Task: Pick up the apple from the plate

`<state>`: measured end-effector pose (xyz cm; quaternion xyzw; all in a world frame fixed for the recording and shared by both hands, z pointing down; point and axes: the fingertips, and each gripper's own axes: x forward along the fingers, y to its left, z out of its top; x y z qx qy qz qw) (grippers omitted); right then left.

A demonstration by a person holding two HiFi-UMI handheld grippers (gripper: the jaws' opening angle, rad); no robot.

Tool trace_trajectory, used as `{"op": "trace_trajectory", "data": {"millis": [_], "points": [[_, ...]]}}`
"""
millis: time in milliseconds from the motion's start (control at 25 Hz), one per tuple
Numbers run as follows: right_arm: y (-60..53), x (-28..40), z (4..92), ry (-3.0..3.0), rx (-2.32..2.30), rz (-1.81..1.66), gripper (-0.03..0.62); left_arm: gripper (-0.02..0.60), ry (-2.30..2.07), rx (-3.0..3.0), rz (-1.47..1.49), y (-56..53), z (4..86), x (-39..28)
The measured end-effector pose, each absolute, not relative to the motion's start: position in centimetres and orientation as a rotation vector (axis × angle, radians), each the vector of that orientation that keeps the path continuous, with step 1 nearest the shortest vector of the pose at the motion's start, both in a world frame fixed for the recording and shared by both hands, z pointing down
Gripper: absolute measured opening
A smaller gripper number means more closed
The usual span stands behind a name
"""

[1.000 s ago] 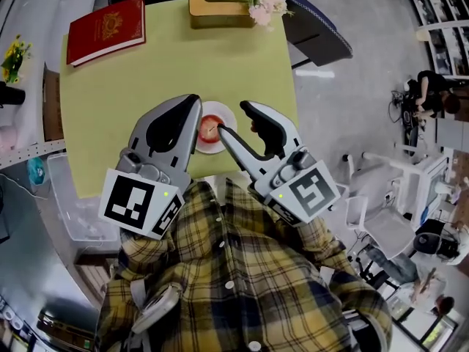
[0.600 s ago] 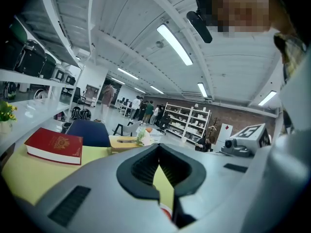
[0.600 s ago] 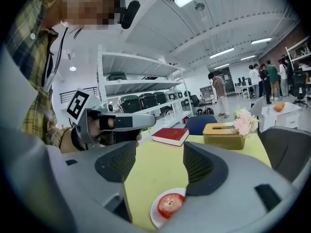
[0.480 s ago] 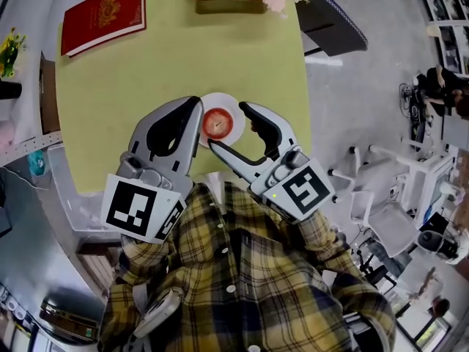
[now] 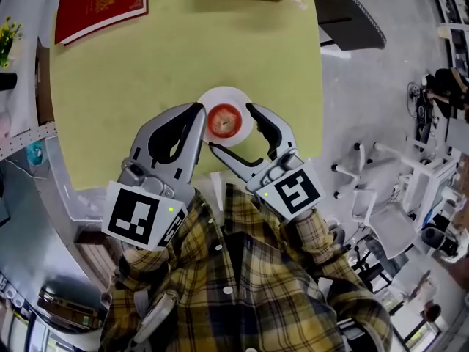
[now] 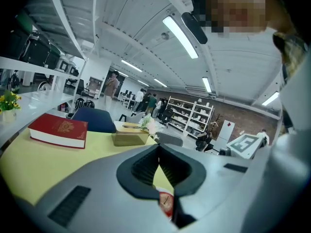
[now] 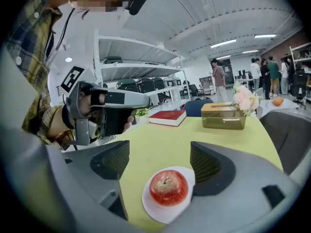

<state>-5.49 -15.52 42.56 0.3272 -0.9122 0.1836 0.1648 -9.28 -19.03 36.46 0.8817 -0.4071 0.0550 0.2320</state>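
Apple (image 5: pixel 223 119) sits on white plate (image 5: pixel 220 92), near the front of the yellow-green table (image 5: pixel 146 64). Right claw (image 5: pixel 231 127) has its jaws wide apart and opening, one on each side of the apple, with the pads not touching it. The right gripper view shows the same: apple (image 7: pixel 168 187) upright, stem up, on the plate (image 7: pixel 160 213), between the jaws of the right claw (image 7: pixel 160 161). Left claw (image 5: pixel 196 112) is closed on nothing, tip just beside the plate's left edge. Red book (image 5: pixel 99 6) lies at the far left of the table. Box (image 7: pixel 223 116) with flowers (image 7: pixel 243 98) is at the far edge.
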Motion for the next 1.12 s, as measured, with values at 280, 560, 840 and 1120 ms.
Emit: {"op": "trace_trajectory", "data": {"millis": [280, 560, 840, 1120], "points": [[-15.0, -5.2, 46.1, -2.547, 0.926, 0.510, 0.374, 0.008, -1.117, 2.395, 0.166, -18.7, 38.2, -9.3], [-14.7, -5.1, 49.6, -2.482, 0.908, 0.507, 0.377, 0.008, -1.107, 2.366, 0.183, -18.6, 40.1, -9.5], [-14.6, -5.1, 52.6, -2.459, 0.913, 0.506, 0.379, 0.008, -1.113, 2.342, 0.187, -18.4, 41.1, -9.7], [-14.4, -4.9, 54.3, -2.422, 0.900, 0.518, 0.379, 0.008, -1.109, 2.328, 0.177, -18.1, 41.3, -9.6]]}}
